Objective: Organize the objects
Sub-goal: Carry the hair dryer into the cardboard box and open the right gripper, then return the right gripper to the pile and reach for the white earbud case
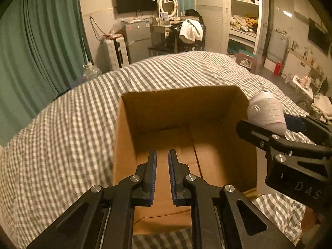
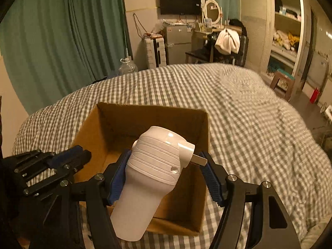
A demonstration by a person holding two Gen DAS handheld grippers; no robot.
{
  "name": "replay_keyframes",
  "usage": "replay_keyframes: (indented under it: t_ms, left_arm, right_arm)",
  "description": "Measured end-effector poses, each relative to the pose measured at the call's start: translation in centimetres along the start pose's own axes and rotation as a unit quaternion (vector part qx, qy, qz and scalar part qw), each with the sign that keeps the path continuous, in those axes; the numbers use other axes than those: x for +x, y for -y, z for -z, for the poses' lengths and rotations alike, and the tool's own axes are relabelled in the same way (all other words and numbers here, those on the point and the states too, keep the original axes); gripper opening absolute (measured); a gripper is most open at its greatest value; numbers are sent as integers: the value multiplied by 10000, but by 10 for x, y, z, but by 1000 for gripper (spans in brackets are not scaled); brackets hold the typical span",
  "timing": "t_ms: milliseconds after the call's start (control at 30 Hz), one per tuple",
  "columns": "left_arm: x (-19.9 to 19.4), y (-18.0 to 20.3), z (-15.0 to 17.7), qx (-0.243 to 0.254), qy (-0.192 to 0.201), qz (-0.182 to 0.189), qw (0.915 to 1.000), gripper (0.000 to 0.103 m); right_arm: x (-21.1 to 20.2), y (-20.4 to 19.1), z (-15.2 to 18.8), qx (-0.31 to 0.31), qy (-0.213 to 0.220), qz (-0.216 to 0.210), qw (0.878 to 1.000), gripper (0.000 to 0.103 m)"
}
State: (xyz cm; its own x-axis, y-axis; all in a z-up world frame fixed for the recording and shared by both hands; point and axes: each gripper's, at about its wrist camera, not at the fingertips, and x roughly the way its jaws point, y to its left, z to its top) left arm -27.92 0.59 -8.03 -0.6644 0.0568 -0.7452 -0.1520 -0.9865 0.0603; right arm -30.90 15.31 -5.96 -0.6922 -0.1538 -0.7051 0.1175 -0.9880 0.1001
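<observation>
1. Cardboard, brown and corrugated, forms the open-topped box (image 1: 182, 124) sitting on the grey-and-white checked bed cover (image 1: 62, 134); its flat floor shows a seam between two bottom flaps.
2. Left gripper (image 1: 162, 154), black with blue ribbed pads, points into the box from 6 o'clock in its own view; its fingers stand slightly apart with only a narrow gap, and nothing lies between them.
3. Right gripper (image 2: 166, 166) holds a white plastic appliance with a ribbed rounded head, a short spout-like nozzle and a smooth flared base (image 2: 151, 172). The left pad presses against the ribbed head; the right pad sits beside the nozzle, and contact there cannot be judged.
4. That white appliance hangs over the near part of the box, its base at 6 o'clock and its nozzle aimed toward 2 o'clock in the right wrist view. A small metal-coloured tab projects under the nozzle.
5. From the left wrist view, the same appliance (image 1: 266, 112) appears at 3 o'clock, above the box's right wall.
6. Raised letters "DAS" are readable on the right gripper's black body in the left wrist view; anything beyond those letters is cut off.
7. A dark wall-mounted screen (image 2: 180, 3) hangs at 12 o'clock, beside green curtains (image 2: 62, 37).
</observation>
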Motion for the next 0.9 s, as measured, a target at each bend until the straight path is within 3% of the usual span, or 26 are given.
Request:
replay_keyframes:
  t_ms: [100,167,267,333,400,500,767,900]
  left_arm:
    - [-1,5,4,70,4,114,9999,14]
    - [-5,7,5,93,-8,116,9999,18]
    - [-20,9,7,59,-2,67,10000,49]
    - [-32,6,5,12,77,-59,10000,81]
    - [-53,2,2,-59,246,-157,9996,90]
    - [-83,-3,-1,-78,369,-173,9991,97]
    - [-168,-19,14,-158,814,-380,9958,100]
    - [-195,-21,31,-192,926,-491,9943,100]
  right_arm:
    - [4,4,4,90,-8,-142,9999,67]
    - [-4,4,6,137,95,-219,9996,78]
    - [-23,4,3,182,321,-215,9991,82]
    - [-38,2,-1,216,417,-185,9987,84]
    - [-58,1,-3,194,530,-127,9983,85]
    - [-97,-4,-7,119,693,57,9975,88]
    - [-189,-14,9,-64,995,285,9946,94]
    - [-217,-21,26,-125,1029,415,9937,94]
